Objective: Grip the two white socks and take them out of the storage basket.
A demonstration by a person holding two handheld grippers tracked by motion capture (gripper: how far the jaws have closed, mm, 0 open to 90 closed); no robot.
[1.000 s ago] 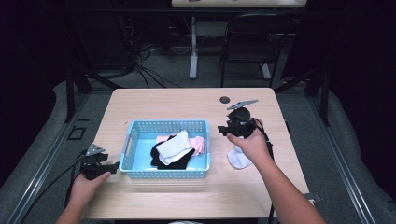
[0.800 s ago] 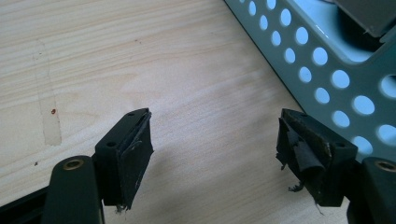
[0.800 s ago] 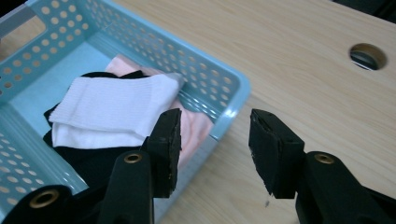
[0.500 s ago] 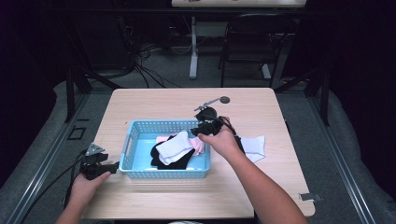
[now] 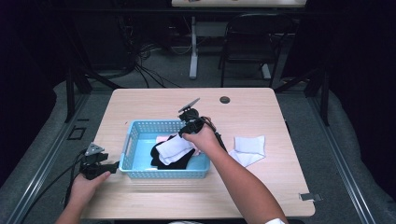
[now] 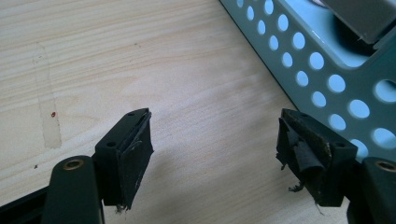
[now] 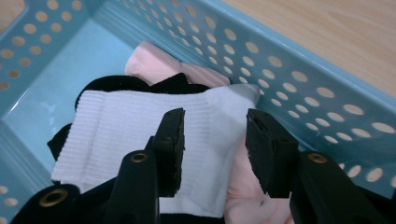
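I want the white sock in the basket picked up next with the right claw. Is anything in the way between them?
Nothing visible. The right claw hangs open just above the white sock, which lies on top of the black and pink ones in the basket. The basket wall stands beside it, not between.

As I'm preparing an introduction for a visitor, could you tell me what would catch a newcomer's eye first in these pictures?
First, the blue basket on the wooden table, holding a white sock on black and pink ones. The right hand-held gripper hangs open just above that white sock, while the left hand-held gripper rests open beside the basket's left wall. A folded white cloth lies on the table right of the basket.
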